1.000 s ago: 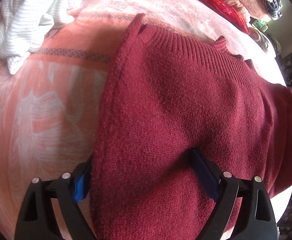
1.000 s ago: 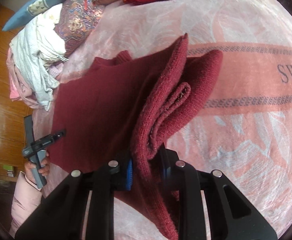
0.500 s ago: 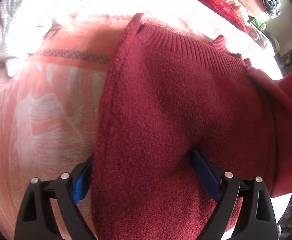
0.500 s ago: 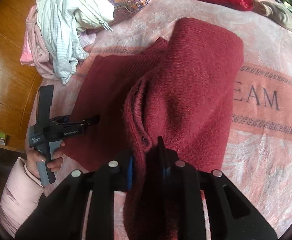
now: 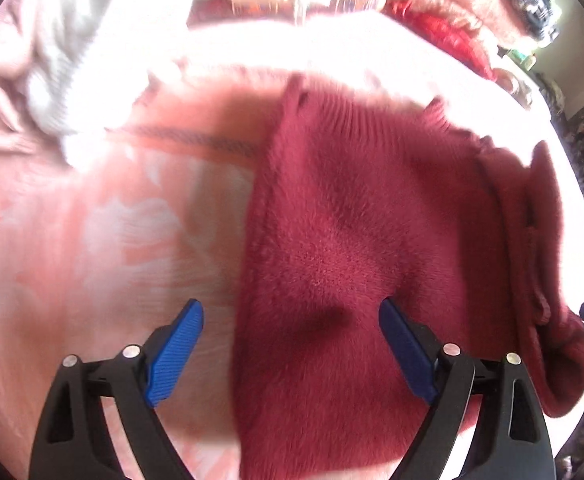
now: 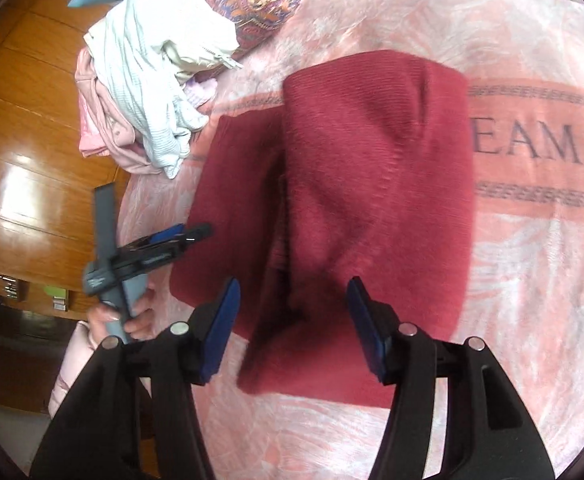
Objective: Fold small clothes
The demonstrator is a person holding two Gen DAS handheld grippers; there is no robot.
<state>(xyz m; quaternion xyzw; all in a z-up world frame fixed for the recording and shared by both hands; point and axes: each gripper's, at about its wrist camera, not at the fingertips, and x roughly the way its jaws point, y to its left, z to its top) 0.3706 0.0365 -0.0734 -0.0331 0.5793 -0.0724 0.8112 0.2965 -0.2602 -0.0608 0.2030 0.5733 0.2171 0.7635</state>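
Note:
A dark red knitted sweater (image 6: 371, 184) lies folded on the pink blanket (image 6: 531, 280); its right part is laid over the left part. It also fills the left wrist view (image 5: 351, 240), with the doubled fold at its right side. My right gripper (image 6: 292, 320) is open and empty just above the sweater's near edge. My left gripper (image 5: 292, 344) is open and empty over the sweater's left edge. It also shows from the side in the right wrist view (image 6: 180, 236), at the sweater's left side.
A pile of white and pink clothes (image 6: 148, 92) lies at the blanket's far left, next to a patterned cushion (image 6: 260, 0). A red cloth (image 5: 451, 36) lies at the far edge. The wooden floor (image 6: 24, 152) is beyond the bed's left side.
My right gripper carried the sweater's side over onto the rest, then opened and let go. My left gripper pulled back off the sweater, its jaws now wide apart.

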